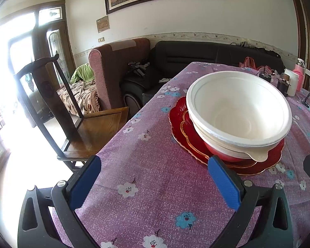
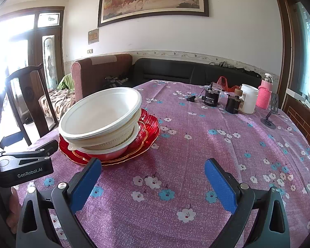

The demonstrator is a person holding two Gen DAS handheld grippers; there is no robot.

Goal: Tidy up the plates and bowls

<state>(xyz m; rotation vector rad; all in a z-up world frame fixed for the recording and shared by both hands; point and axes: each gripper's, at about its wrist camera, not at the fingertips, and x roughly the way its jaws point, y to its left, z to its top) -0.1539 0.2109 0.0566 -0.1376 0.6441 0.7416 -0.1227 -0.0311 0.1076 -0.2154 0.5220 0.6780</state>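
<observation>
A stack stands on the purple flowered tablecloth (image 1: pixel 150 165): white bowls (image 1: pixel 239 111) nested in a red bowl (image 1: pixel 219 153), on red gold-rimmed plates (image 1: pixel 179 128). The stack also shows in the right wrist view, white bowls (image 2: pixel 101 111) on red plates (image 2: pixel 148 132). My left gripper (image 1: pixel 154 183) is open and empty, just in front and left of the stack. My right gripper (image 2: pixel 153 183) is open and empty, to the right of the stack; the left gripper's body (image 2: pixel 29 163) shows at its left.
A wooden chair (image 1: pixel 57 107) stands by the table's left edge. At the far right are black motors (image 2: pixel 211 99), a white container (image 2: pixel 248 101), a pink flask (image 2: pixel 264 93) and a small stand (image 2: pixel 270 111). Sofas (image 2: pixel 175 72) stand behind the table.
</observation>
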